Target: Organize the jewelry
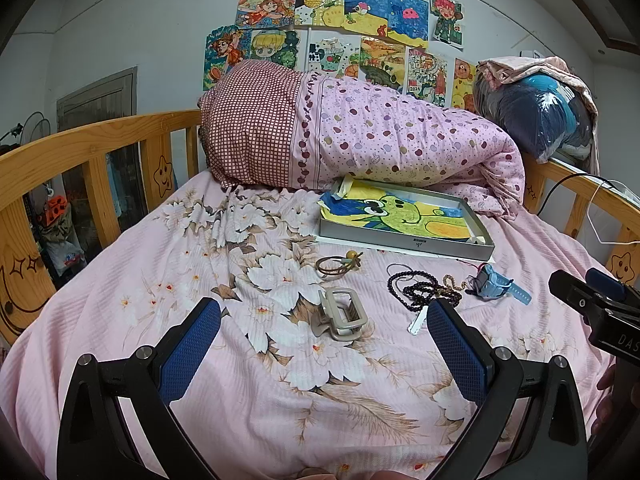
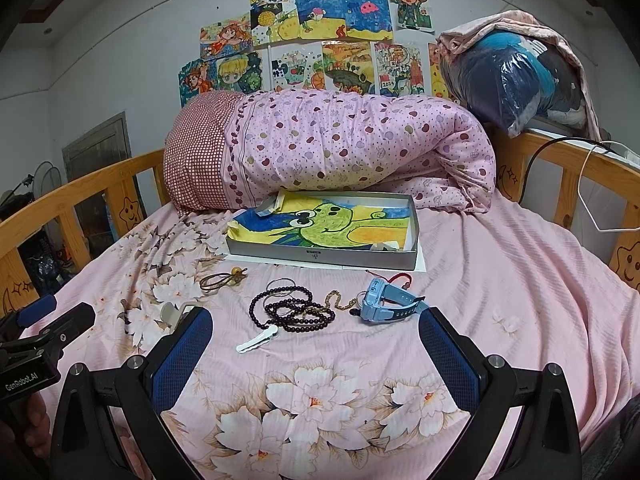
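Beaded bracelets [image 2: 288, 308] look limp, tangled and light; pinch one strand at their 9 o'clock edge. Left gripper [image 1: 324, 330] and right gripper [image 2: 316, 332] are both spread, empty.

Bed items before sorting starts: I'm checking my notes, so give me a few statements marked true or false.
1. Both tongs are open and hold nothing: left tongs, right tongs. True.
2. The beige hair claw clip lies in the grey box. False: it lies on the bedsheet.
3. The blue watch lies right of the dark bead string. True.
4. The grey box holds the bead string. False: it holds a frog drawing.
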The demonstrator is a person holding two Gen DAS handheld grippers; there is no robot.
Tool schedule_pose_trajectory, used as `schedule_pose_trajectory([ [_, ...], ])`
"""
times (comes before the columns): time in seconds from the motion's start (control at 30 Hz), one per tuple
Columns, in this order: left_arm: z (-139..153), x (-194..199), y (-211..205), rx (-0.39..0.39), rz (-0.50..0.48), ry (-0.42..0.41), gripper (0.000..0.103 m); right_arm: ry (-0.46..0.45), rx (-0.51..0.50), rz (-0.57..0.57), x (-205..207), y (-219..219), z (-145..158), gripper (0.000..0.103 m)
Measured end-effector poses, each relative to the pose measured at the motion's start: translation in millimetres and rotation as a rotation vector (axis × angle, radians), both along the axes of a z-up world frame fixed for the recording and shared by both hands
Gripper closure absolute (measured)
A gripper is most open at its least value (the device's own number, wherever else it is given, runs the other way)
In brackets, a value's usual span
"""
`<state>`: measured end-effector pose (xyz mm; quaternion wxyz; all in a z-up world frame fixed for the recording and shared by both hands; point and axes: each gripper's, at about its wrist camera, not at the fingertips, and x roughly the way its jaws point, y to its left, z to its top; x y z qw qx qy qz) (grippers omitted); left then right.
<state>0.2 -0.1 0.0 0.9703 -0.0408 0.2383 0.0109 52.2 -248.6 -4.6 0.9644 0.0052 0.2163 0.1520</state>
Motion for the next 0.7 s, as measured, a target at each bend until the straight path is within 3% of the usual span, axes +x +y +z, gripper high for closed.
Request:
schedule_pose_trajectory([
  [0.7, -0.1, 0.1, 0.0, 0.0, -0.001, 0.001, 0.002, 0.005, 0.003, 0.0, 0.2, 0.2, -0.4, 0.0],
])
